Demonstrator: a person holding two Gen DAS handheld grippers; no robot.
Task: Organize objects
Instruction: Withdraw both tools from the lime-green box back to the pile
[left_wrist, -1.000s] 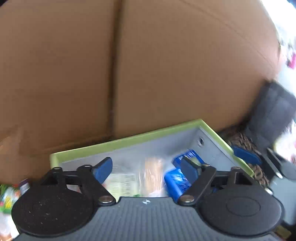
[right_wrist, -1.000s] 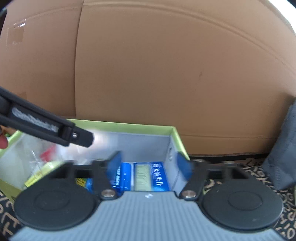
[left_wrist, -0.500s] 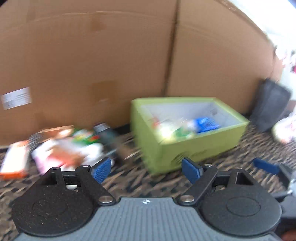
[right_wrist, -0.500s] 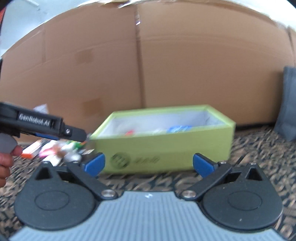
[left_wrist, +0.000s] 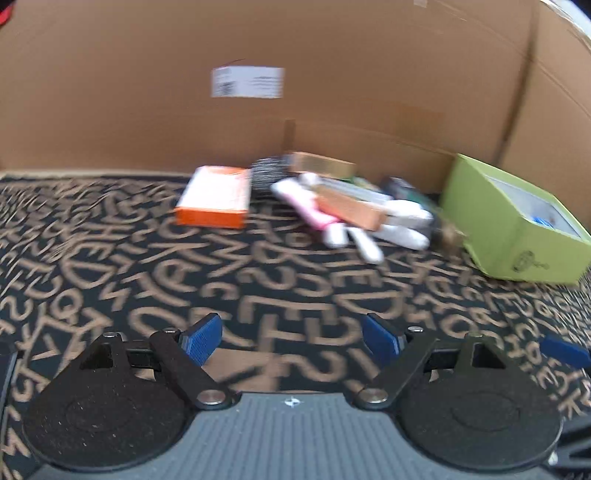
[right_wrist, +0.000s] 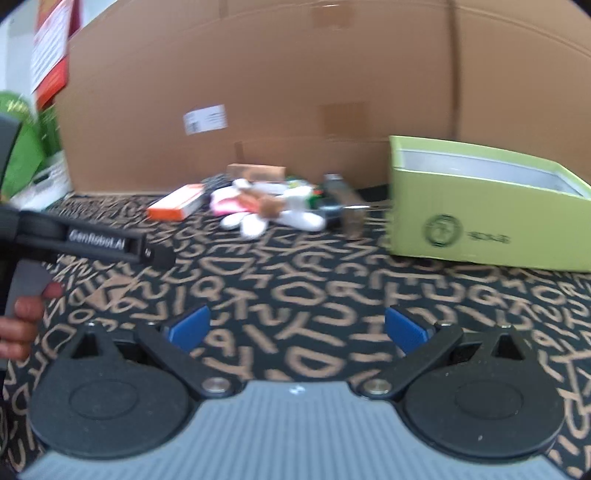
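Nearest you, your left gripper hangs over the lettered carpet with its jaws wide apart and nothing between them; your right gripper is the same, its jaws having just been opening to their widest, empty too; from the right camera your left hand shows at the edge, wrapped round the other tool's handle. Farther out, a loose heap of things lies on the carpet against the cardboard wall: an orange box on the left, apart from the rest; then a pink and white bundle (too blurred to name its parts) with a brown box lying across it. To the right of the heap stands the green box, open-topped, something blue just visible inside from the left camera.
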